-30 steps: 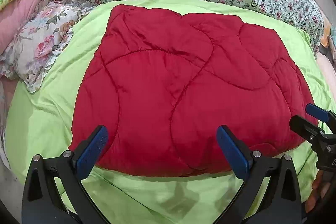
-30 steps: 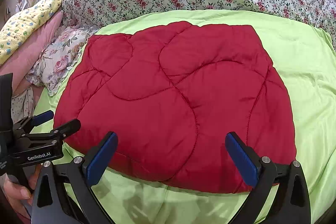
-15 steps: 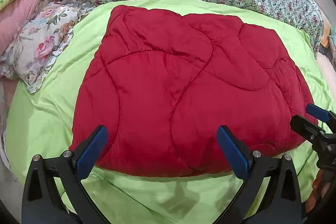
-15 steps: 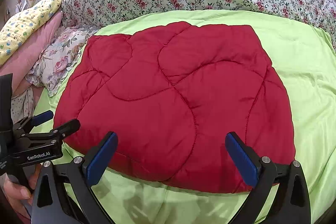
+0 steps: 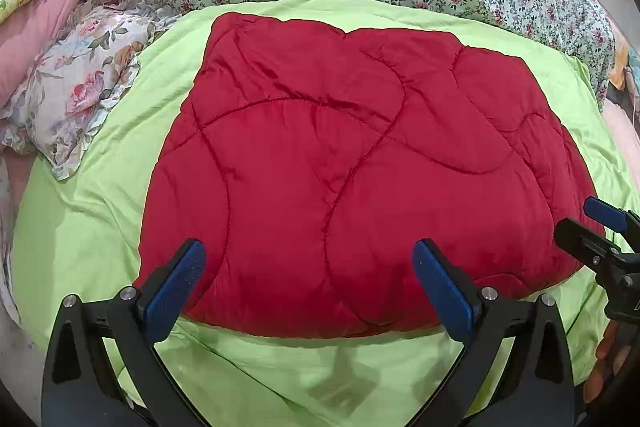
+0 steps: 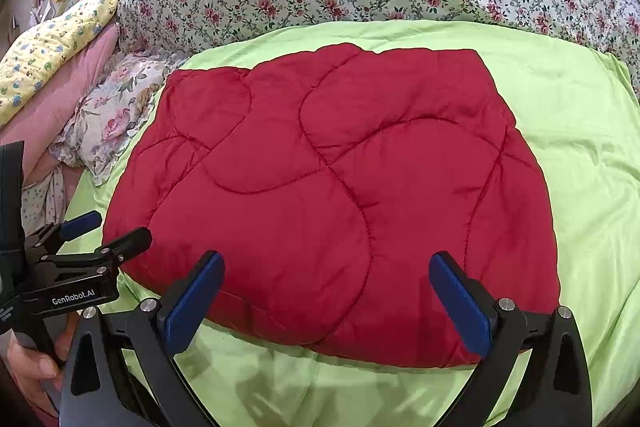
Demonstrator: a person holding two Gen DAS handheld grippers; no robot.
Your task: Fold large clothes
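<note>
1. While both tools hover at its near edge, one folded red quilted garment lies flat on the green sheet.
2. Left gripper and right gripper: jaws spread wide, holding nothing.
3. Two floral pillows lie beside the sheet.

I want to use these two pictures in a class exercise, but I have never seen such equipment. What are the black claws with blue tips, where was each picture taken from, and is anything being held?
No robot here: a person holds a two-finger gripper in each hand, with a camera on each looking along its fingers. One picture comes from the left gripper, the other from the right gripper. Each view also catches the other gripper at its edge. A folded red quilted piece lies on a green sheet, beside a floral pillow. Both grippers are open and hold nothing.
</note>
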